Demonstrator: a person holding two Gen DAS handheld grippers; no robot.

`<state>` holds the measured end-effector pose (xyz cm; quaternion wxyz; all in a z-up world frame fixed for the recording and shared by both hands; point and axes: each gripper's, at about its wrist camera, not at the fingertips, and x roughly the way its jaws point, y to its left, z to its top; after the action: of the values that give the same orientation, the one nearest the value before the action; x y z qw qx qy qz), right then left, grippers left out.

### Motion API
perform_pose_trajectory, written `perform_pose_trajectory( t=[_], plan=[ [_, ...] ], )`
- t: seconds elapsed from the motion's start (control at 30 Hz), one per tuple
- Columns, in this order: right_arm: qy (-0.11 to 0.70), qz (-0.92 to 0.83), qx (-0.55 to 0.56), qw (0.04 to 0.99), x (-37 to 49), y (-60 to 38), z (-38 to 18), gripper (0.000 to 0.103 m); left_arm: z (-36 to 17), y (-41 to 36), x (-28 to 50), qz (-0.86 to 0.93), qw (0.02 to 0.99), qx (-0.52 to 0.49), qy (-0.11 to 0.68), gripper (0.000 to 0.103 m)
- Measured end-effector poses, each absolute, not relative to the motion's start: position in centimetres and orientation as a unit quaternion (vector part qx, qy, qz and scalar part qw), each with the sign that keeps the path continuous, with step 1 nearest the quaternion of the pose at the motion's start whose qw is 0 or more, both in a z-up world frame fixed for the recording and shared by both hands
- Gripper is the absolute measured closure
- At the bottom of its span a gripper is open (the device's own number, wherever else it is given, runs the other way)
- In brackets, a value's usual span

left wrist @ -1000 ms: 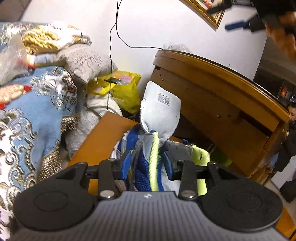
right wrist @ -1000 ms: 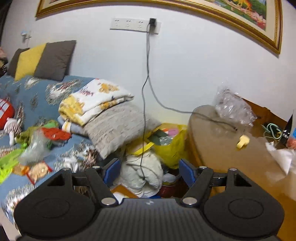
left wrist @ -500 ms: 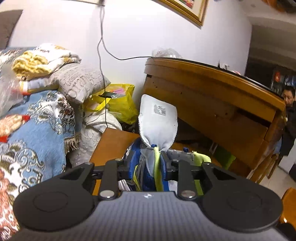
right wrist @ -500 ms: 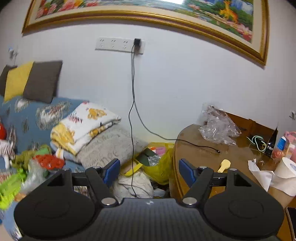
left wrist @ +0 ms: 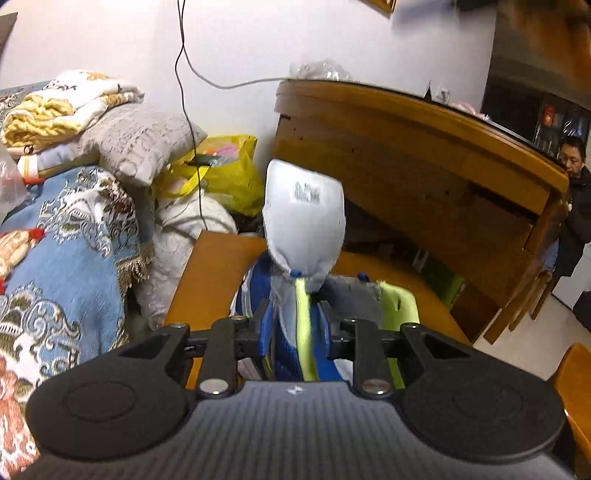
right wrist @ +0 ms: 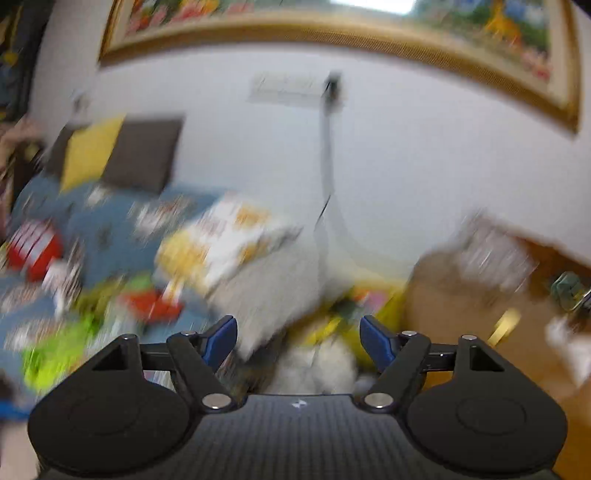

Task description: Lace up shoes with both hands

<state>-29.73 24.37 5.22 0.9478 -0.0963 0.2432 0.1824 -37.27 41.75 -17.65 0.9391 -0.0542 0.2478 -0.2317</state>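
Now the shoe [left wrist: 295, 332], blue with a lime-yellow lace strip and its pale grey tongue [left wrist: 304, 225] standing upright, sits at the centre of the left wrist view, on a low wooden table [left wrist: 218, 266]; the left gripper [left wrist: 293, 328] has narrowed over the past second and is now clamped on the shoe's upper around the lace area, its black fingers [left wrist: 255, 334] pressed against the blue fabric on either side; a moment ago the shoe stood between wider jaws, so this reads as a fresh hold taken to steady the shoe. A grey and lime piece [left wrist: 373, 299], perhaps a second shoe or the heel collar, lies just beside it at 3 o'clock; which, I cannot tell.

The right gripper [right wrist: 298, 343] is empty with its blue pads [right wrist: 221, 336] spread wide, a touch wider than half a second ago; its view is heavily smeared by motion and shows no shoe, only a framed painting [right wrist: 332, 33] at 12 o'clock, a bed [right wrist: 92, 236] heaped with cushions and toys at 9 o'clock, and a big wooden table [right wrist: 461, 306] at 3 o'clock. The view was sharp half a second ago, so this hand has just started swinging; likely it is heading for a lace end, since lacing needs both hands and only one is engaged so far.
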Motion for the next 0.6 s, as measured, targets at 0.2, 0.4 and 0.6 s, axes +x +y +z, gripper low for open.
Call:
perform_pose_trajectory(
  t=[0.2, 0.4, 0.6],
  plan=[
    [0.332, 0.173, -0.086, 0.923, -27.5, 22.8, -9.0, 0.035, -18.4, 41.3, -36.0, -0.237, 0.931, -0.060, 0.269, 0.075],
    [0.353, 0.170, -0.022, 0.920, -24.6, 20.7, -14.2, 0.032, -19.0, 40.4, -35.0, -0.227, 0.932, -0.043, 0.279, 0.073],
    [0.364, 0.217, 0.042, 0.905, -22.6, 20.4, -16.0, 0.022, -19.3, 39.0, -34.5, -0.202, 0.940, -0.004, 0.276, 0.075]
  ],
)
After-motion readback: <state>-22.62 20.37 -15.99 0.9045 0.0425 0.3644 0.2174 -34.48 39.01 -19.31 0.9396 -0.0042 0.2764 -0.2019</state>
